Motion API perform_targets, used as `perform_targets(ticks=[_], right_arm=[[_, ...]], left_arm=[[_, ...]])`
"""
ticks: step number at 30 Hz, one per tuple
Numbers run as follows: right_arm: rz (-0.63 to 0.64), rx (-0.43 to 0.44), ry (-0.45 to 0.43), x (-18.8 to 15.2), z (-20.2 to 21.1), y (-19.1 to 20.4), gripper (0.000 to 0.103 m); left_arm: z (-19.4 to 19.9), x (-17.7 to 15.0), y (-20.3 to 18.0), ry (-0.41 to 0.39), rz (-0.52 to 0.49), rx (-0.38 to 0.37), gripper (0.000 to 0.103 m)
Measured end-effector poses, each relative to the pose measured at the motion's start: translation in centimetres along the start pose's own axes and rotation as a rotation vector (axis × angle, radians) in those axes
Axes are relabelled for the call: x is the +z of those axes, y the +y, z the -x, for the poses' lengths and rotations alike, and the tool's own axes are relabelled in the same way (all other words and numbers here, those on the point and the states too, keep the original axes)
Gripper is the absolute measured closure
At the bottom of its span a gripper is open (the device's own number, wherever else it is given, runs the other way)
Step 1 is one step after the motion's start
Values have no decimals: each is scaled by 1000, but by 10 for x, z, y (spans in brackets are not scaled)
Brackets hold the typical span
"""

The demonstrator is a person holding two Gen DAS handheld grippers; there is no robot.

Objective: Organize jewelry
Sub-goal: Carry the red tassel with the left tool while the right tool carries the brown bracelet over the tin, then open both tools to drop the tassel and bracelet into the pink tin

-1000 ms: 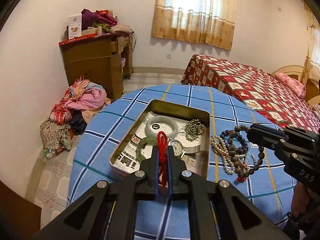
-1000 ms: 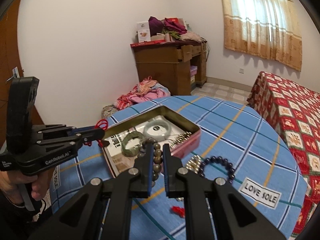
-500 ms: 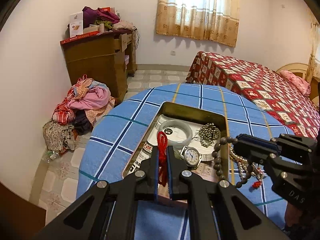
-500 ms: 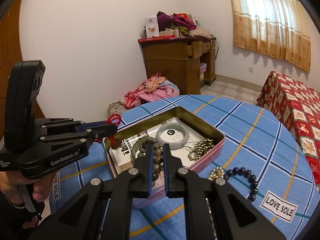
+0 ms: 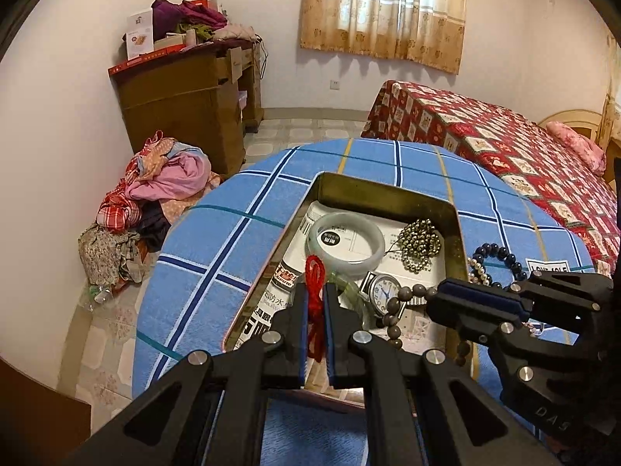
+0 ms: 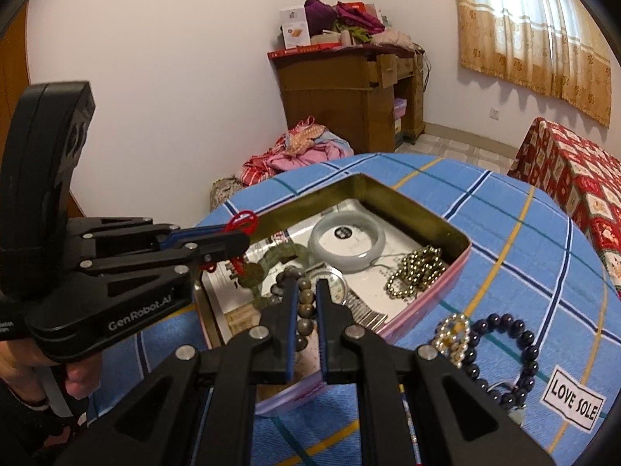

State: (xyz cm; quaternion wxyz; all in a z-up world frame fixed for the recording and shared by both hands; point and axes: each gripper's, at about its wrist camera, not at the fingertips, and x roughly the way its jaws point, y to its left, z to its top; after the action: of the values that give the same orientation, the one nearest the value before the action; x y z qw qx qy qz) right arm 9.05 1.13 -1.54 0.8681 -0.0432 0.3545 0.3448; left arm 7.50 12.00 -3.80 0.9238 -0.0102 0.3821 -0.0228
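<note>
A gold-lined tin box (image 5: pixel 462 240) (image 6: pixel 454 233) sits on the blue checked tablecloth (image 5: pixel 233 233). In it lie a pale jade bangle (image 5: pixel 345 240) (image 6: pixel 347 246), a brass bead chain (image 5: pixel 421 239) (image 6: pixel 417 275), a wristwatch (image 5: pixel 384 289) and a green bangle (image 6: pixel 277 258). My left gripper (image 5: pixel 315 291) (image 6: pixel 240 239) is shut on a red cord (image 5: pixel 315 272) above the box's near end. My right gripper (image 6: pixel 306 291) (image 5: pixel 438 301) is shut on a brown bead bracelet (image 6: pixel 304 303) (image 5: pixel 403 303) over the box.
A dark blue bead bracelet (image 6: pixel 516 334) (image 5: pixel 493 252) and a pearl strand (image 6: pixel 452 336) lie on the cloth right of the box, by a "LOVE SOLE" label (image 6: pixel 572 398). A clothes pile (image 5: pixel 163 186), a wooden desk (image 5: pixel 186 97) and a red-quilted bed (image 5: pixel 504 143) stand beyond.
Both grippers moved forward and down toward the box. The right gripper carried the brown bead bracelet from beside the box to above its inside. Both stayed shut.
</note>
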Motion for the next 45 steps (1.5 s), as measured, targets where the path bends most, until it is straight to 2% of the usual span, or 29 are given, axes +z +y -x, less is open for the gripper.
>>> perform_targets(ticks=[21, 28, 29, 30, 31, 32, 33, 34, 37, 38, 40, 45], right_arm=[[-1, -11, 41, -8, -15, 2, 92], [8, -18, 52, -9, -18, 4, 92], [6, -26, 48, -9, -17, 4, 91], [3, -28, 47, -9, -17, 3, 89], [-6, -24, 46, -9, -16, 2, 85], [-13, -22, 39, -9, -13, 1, 78], [-15, -27, 32, -9, -10, 0, 75], [-16, -35, 24, -9, -5, -1, 72], [-27, -48, 3, -11, 9, -7, 67], [-36, -62, -3, -12, 16, -11, 58], [-50, -86, -14, -16, 27, -20, 50], [-89, -162, 3, -33, 50, -46, 49]], left_arm=[[-16, -9, 1, 40, 15, -3, 97], [-14, -9, 3, 27, 27, -5, 95], [-13, -9, 3, 26, 27, -5, 93], [-11, -9, 2, 23, 25, -4, 83], [-9, -9, 2, 19, 27, -3, 64], [-6, -9, 2, 10, 30, -3, 53], [-1, -9, 2, -10, 34, -2, 38], [4, -9, 2, -34, 37, 14, 33], [11, -8, 0, -38, 40, -8, 32], [13, -9, -2, -42, 40, -9, 32], [17, -10, -7, -47, 37, -7, 32], [20, -13, -32, -47, 18, -23, 32]])
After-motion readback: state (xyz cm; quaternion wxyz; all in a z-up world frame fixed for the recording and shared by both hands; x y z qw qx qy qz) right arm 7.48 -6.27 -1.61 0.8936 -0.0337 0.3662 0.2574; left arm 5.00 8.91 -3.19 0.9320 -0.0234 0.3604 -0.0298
